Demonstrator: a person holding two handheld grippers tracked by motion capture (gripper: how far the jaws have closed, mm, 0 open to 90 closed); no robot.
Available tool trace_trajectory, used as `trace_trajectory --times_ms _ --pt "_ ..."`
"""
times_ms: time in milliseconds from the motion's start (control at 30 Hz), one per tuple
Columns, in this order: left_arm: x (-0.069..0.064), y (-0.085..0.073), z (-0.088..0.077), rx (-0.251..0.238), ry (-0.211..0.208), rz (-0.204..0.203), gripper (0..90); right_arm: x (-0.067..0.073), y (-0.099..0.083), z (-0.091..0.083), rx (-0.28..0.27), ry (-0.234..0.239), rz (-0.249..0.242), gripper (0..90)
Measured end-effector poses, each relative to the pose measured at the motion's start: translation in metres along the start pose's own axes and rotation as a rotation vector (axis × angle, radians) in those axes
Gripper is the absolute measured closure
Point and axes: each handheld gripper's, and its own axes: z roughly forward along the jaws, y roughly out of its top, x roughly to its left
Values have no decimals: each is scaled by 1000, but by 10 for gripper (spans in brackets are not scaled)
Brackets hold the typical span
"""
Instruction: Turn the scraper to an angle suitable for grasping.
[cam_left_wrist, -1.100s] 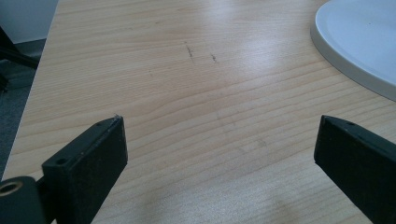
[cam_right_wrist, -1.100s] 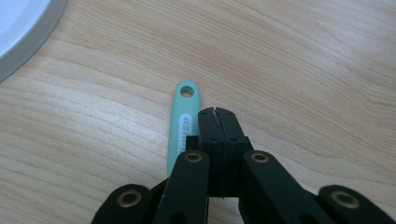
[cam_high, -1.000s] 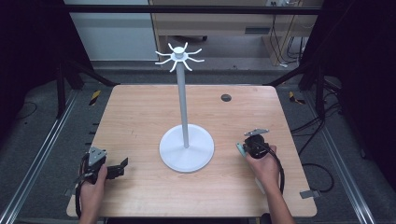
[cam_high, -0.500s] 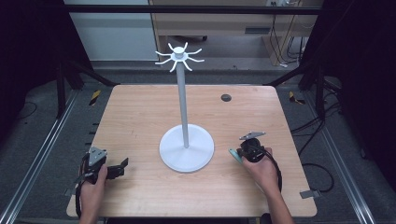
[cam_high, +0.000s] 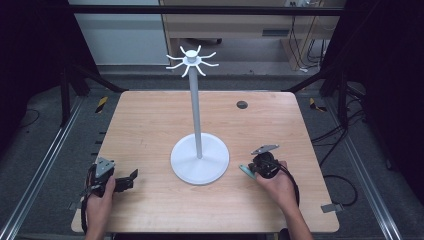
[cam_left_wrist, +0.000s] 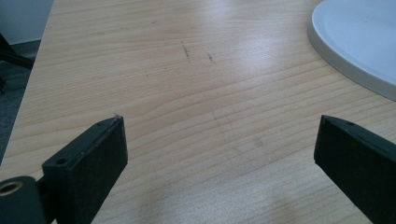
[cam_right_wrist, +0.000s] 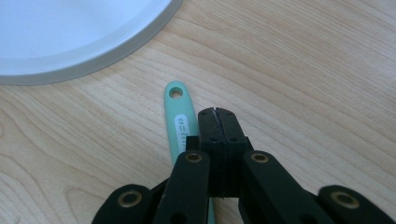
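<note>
The right gripper (cam_right_wrist: 217, 112), jaws pressed together, hovers beside the mint-green plastic handle (cam_right_wrist: 181, 122) lying flat near the white stand's round base (cam_right_wrist: 70, 42), seemingly lining up, while the left gripper (cam_left_wrist: 219, 154) rests spread.

White printed label on the mint-green handle (cam_right_wrist: 181, 122), lettering too blurred to read

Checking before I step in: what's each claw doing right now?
Left claw: open, holding nothing.
Right claw: closed, empty, beside the green handle.

Parted tongs (cam_left_wrist: 224, 154) over table (cam_left_wrist: 187, 93) (wooden)
</note>
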Motion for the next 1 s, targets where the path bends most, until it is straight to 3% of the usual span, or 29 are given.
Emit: trace_trajectory --times_ms 633,1000 --pt "0 0 -1 3 -3 2 23 2 2 -12 -3 -13 -26 900" --pt "1 0 -1 3 -3 1 23 10 10 -16 35 -15 -84 900"
